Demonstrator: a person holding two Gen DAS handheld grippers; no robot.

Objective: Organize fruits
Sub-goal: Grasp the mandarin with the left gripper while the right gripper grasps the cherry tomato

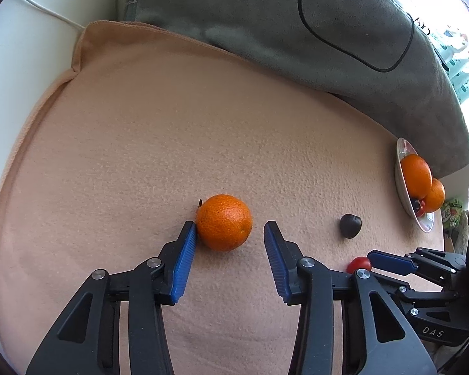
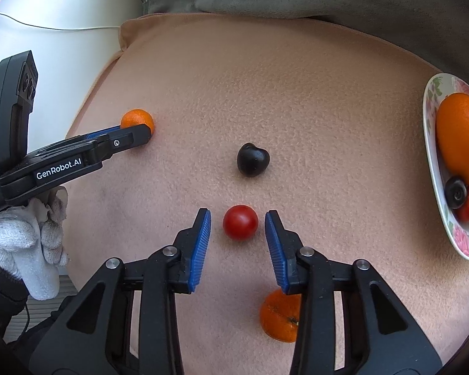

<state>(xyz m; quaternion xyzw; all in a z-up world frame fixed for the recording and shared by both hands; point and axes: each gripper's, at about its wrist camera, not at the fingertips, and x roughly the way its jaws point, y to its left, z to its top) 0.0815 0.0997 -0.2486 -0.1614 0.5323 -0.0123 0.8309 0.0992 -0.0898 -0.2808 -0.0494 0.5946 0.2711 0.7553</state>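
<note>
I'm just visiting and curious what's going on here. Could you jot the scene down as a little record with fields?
surface: peach blanket
left tool: open, astride a tangerine, left pad touching it
right tool: open, astride a cherry tomato, not touching
loose fruit: dark cherry; second tangerine under the right tool
plate: floral, at the right edge, holding oranges, a blueberry, a tomato
person: white-gloved hand holding the left tool

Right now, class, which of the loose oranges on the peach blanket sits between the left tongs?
The orange between the left tongs, touching one blue pad. The other loose orange lies under the right tongs.
</note>
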